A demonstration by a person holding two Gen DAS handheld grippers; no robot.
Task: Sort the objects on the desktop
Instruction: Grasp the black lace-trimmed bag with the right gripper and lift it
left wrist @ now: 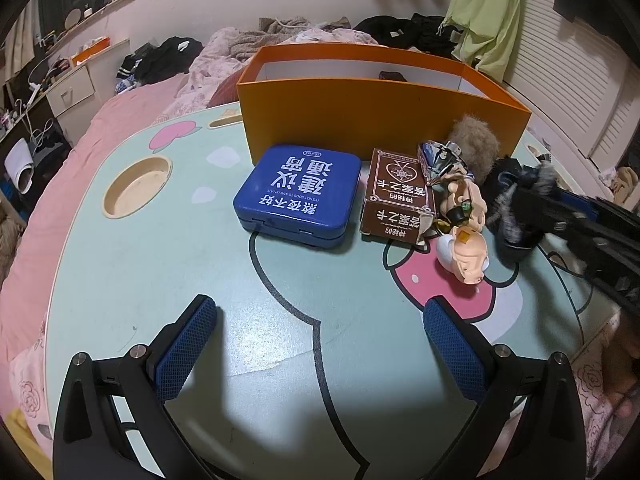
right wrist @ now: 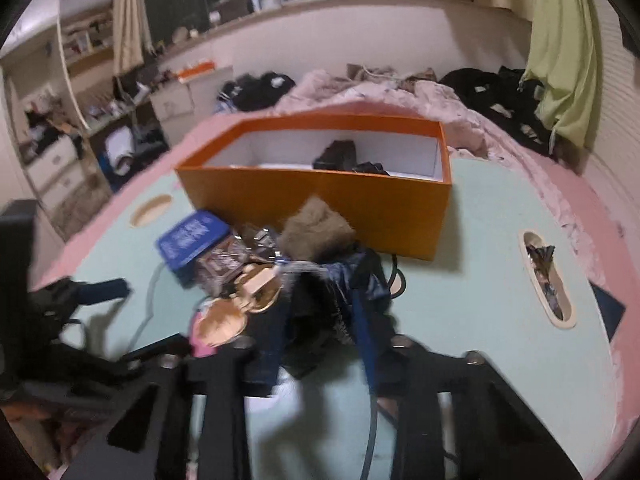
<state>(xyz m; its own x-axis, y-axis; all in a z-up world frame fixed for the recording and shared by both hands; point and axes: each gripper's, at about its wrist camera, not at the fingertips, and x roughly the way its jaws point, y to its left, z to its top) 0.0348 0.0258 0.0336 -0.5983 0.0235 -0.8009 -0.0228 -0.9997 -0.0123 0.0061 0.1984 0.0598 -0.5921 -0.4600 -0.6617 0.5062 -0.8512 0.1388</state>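
Two views, left wrist first:
Left tongs (left wrist: 320,336): spread wide over bare table (left wrist: 120,272), nothing held between the pads.
Ahead of the left tongs: a blue tin (left wrist: 298,196) lies flat, touching or just beside a brown card box (left wrist: 396,208) on its right; an orange box (left wrist: 360,120) stands behind both.
Right of the card box: a foil-wrapped piece (left wrist: 444,160), a small doll figure (left wrist: 466,240) and a brown fur ball (left wrist: 474,144) are crowded together.
Right tongs, seen from the left: closed around a dark fuzzy bundle (left wrist: 516,216) at the edge of that cluster.

Right wrist view, blurred:
Right tongs (right wrist: 324,312): drawn narrow on the dark fuzzy bundle (right wrist: 320,312), gripped across its middle.
Handling: the bundle is judged soft, light and compressible, perhaps with loose cords that could snag; a grip on its bulk is advised.
Beyond the tongs: the orange box (right wrist: 320,204) is open, with dark items already inside.
In the way: the fur ball (right wrist: 316,228) sits directly between tongs and box; the doll figure (right wrist: 240,300) lies close on the left.
Right of the tongs: a slot in the table (right wrist: 480,280) holds small clutter.
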